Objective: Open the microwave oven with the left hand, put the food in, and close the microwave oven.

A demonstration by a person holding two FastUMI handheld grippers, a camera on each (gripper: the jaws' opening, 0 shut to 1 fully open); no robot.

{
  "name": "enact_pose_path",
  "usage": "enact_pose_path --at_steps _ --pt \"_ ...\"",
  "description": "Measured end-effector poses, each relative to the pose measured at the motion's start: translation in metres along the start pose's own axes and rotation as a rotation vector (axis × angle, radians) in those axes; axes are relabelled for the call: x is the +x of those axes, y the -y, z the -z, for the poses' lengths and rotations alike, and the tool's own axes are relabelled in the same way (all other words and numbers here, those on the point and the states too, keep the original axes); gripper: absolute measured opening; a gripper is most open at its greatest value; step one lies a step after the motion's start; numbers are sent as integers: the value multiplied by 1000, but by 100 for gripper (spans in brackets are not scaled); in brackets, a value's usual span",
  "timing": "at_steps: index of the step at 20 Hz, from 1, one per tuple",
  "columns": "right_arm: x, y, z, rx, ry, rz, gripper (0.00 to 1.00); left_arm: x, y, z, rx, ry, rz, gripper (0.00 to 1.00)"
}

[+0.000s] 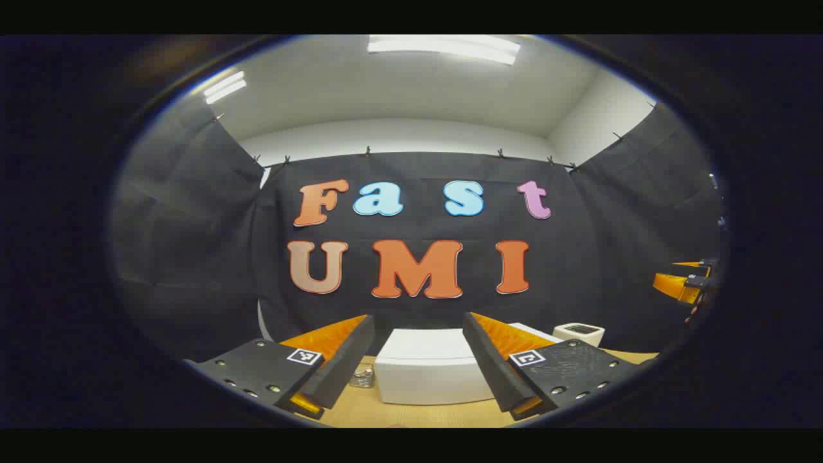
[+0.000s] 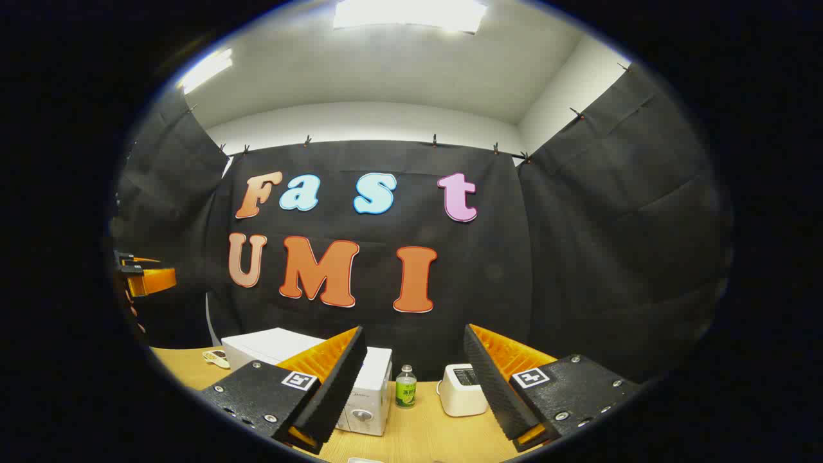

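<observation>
Both held well above the wooden tabletop (image 2: 418,431) with fingers apart and bare, left gripper (image 1: 418,360) framing the shut white microwave oven (image 1: 427,370) ahead, right gripper (image 2: 415,373) with it off to its left.

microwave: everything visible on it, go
The microwave is a white box standing upright on the wooden table, near the black cloth wall. Its door looks closed. A round dial sits low on its front, at the right side. The right gripper's left finger hides part of it; neither gripper touches it.
</observation>
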State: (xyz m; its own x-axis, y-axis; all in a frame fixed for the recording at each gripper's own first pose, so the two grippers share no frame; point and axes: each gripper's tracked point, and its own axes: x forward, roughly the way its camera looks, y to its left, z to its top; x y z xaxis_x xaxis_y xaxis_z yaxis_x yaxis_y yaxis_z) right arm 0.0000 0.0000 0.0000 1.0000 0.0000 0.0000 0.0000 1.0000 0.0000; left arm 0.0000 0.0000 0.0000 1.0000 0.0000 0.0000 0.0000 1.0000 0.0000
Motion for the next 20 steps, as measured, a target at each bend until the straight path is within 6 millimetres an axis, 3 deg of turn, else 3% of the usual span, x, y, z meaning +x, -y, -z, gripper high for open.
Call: enact_pose_path --at_steps 1,4,5,6,13,15,16,18,20 --pt "-1 0 -1 -1 -1 -6 94 -1 -3 -1 -2 0 -3 89" --pt "-2 -3 -2 -15 4 -24 95 -4 -5 -2 -7 3 -4 93" --pt "-4 -5 -2 -22 3 -30 99 -5 -3 0 -10 -2 5 89" --pt "-5 -5 -1 -30 1 -33 96 -5 0 2 -12 -8 13 94" --pt "-13 1 -11 -35 33 -26 96 -8 -11 -4 15 2 -10 89" --pt "-15 2 -13 -20 34 -32 96 -10 -11 -8 22 10 -4 94" --pt "-15 3 -14 -14 35 -34 95 -10 -11 -9 29 13 -1 89" --pt "-15 5 -17 -4 39 -34 95 -9 -13 -16 41 26 -4 93" --pt "-14 6 -21 13 38 -33 95 -4 -12 -23 43 27 2 89"
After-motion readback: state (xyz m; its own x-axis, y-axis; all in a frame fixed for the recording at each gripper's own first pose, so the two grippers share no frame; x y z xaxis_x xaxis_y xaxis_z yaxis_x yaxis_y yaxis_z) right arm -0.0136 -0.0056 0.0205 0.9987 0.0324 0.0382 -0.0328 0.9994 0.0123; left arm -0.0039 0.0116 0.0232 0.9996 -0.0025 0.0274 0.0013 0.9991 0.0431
